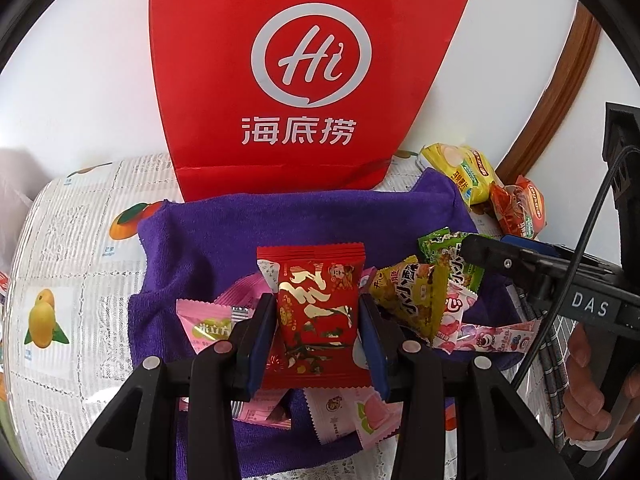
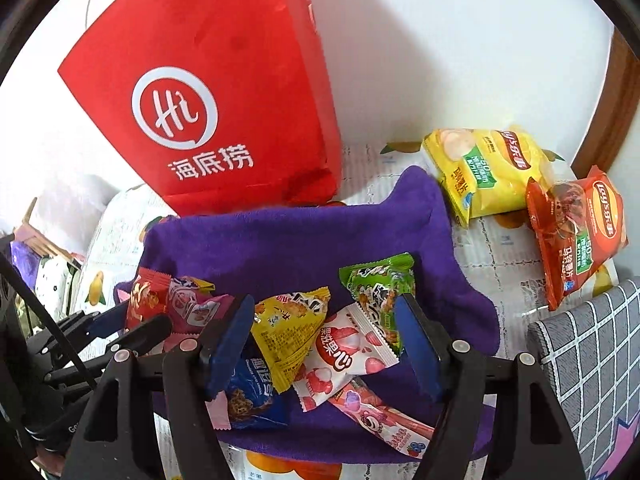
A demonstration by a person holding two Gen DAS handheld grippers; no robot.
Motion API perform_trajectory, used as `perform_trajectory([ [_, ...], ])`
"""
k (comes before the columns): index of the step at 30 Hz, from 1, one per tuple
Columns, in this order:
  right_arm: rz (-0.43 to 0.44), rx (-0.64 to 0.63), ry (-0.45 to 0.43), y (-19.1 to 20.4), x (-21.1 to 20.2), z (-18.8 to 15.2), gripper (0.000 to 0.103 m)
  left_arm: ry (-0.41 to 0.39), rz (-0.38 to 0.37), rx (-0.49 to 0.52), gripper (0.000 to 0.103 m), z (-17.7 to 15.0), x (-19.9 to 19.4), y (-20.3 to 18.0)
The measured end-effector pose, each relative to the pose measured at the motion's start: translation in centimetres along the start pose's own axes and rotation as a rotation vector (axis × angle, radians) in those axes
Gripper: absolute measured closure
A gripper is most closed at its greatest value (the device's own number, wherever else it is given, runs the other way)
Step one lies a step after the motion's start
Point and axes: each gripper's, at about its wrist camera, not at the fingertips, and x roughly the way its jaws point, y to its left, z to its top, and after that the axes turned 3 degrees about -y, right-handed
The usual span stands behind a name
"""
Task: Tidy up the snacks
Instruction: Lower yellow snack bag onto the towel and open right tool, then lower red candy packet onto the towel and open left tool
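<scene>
Nearest, my left gripper (image 1: pixel 318 322) has its fingers closed on a red packet (image 1: pixel 318 312), held upright by its two side edges above the purple cloth (image 1: pixel 280 220). I judge the packet light, crinkly and slippery; gripping low across the sealed edges should spare the contents. My right gripper (image 2: pixel 326 340) hangs with fingers wide, holding nothing, over a loose heap: a yellow triangular packet (image 2: pixel 290 336), a white lychee sweet (image 2: pixel 346 350), a green packet (image 2: pixel 378 284). Farther off, two crisp bags (image 2: pixel 488 172) lie on the bench (image 1: pixel 72 248); they look puffy and crushable. Behind the cloth stands the red paper bag (image 1: pixel 304 76).
</scene>
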Motion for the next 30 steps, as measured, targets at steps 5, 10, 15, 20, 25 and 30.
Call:
perform_trajectory([
  [5,-0.028,0.013,-0.013,-0.4,-0.1,0.2,0.031,0.005,-0.005,0.004,0.064,0.0,0.1,0.0],
  [10,-0.019,0.033,-0.017,-0.7,-0.3,0.3,0.031,0.015,-0.001,0.010,0.063,-0.1,0.5,-0.3],
  [15,-0.036,0.013,-0.014,-0.4,-0.4,0.2,0.031,0.021,0.008,0.023,0.063,-0.2,0.7,-0.6],
  [20,-0.037,0.002,-0.015,-0.1,-0.5,0.1,0.031,0.022,0.006,0.023,0.063,-0.3,0.7,-0.7],
  [25,-0.063,-0.033,-0.011,0.4,-0.4,0.1,0.031,0.029,0.009,0.026,0.063,-0.3,0.8,-0.8],
  [30,-0.071,-0.053,-0.018,0.8,-0.6,0.1,0.031,0.032,0.008,0.025,0.063,-0.4,0.9,-0.9],
])
